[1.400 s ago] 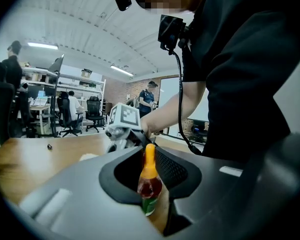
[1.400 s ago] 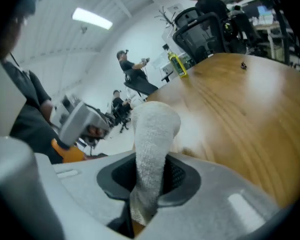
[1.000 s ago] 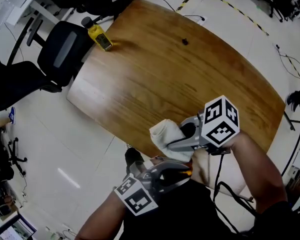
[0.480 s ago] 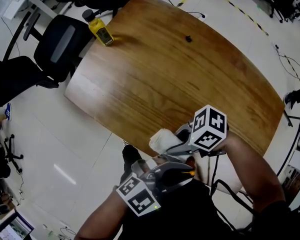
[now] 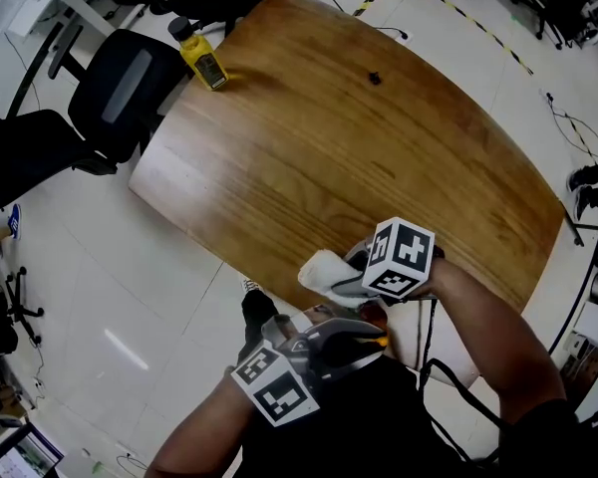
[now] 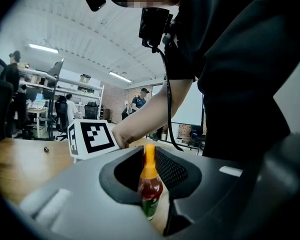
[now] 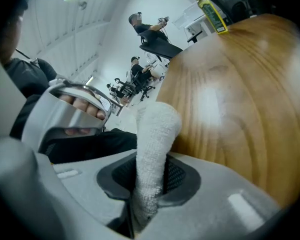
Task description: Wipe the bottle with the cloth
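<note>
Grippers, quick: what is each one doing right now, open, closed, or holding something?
Left gripper: closed on the bottle.
Right gripper: closed on the cloth.

Wooden table [image 5: 309,137], black office chair [image 5: 130,93], white tiled floor [image 5: 130,297].

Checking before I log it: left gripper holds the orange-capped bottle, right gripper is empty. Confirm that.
Wrong on the right gripper: it is not empty. The right gripper view shows its jaws shut on the white cloth. The left gripper does hold the orange-capped bottle.
</note>
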### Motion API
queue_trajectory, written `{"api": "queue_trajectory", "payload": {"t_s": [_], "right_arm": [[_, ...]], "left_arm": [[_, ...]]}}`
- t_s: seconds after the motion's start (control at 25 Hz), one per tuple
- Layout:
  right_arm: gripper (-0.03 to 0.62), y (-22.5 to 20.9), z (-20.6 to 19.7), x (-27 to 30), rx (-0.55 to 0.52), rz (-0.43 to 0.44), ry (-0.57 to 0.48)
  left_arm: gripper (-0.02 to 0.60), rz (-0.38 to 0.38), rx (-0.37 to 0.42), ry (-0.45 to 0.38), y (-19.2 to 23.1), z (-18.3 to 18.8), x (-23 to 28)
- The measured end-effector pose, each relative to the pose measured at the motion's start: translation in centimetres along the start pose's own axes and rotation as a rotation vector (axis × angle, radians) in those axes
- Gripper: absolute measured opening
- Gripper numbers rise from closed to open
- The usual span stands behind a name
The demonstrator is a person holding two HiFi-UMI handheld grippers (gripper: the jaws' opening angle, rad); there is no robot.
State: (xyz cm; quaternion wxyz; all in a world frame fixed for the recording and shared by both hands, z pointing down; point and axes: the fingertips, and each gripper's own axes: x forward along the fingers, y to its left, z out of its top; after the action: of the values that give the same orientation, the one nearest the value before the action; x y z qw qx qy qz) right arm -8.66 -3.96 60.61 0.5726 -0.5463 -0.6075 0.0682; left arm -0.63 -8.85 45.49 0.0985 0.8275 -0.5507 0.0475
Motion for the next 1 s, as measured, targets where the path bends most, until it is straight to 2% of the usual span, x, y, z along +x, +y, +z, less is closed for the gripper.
{"api": "queue_trajectory", "payload": {"t_s": [0.2, 0.36, 0.48, 0.68, 0.76, 0.88, 1.0], "right_arm": [[0.073, -1.4, -0.2, 1.0, -0.104, -0.100, 0.053], [0.076, -1.9, 0.1, 1.0, -0.086, -0.126, -0.027], [0.075, -3.0, 0.7, -0.8, -0.006, -0.198, -0.195], [0.075, -4.7, 0.8, -10.1, 0.196, -0.496, -0.576], [0.075, -3.5, -0.2, -13.5, 0.241, -0.568, -0.695], [0.075, -1.2, -2.0, -16.8, 0.282, -0.636, -0.842], [0.075, 1.0, -4.1, -17.9, 0.303, -0.660, -0.935]], "left_arm": [[0.081, 0.006, 0.005, 0.005, 0.3, -0.4, -0.1], [0.081, 0.005, 0.013, 0.022, 0.3, -0.7, -0.2], [0.081, 0.017, 0.012, 0.029, 0.4, -1.1, -0.1], [0.086, 0.055, 0.001, 0.074, 0.7, -1.3, 0.1], [0.132, 0.092, -0.020, 0.082, 1.0, -1.0, 0.0], [0.149, 0.142, -0.039, 0.055, 1.7, 0.6, -0.8], [0.151, 0.172, -0.030, 0.048, 1.8, 2.1, -2.0]]}}
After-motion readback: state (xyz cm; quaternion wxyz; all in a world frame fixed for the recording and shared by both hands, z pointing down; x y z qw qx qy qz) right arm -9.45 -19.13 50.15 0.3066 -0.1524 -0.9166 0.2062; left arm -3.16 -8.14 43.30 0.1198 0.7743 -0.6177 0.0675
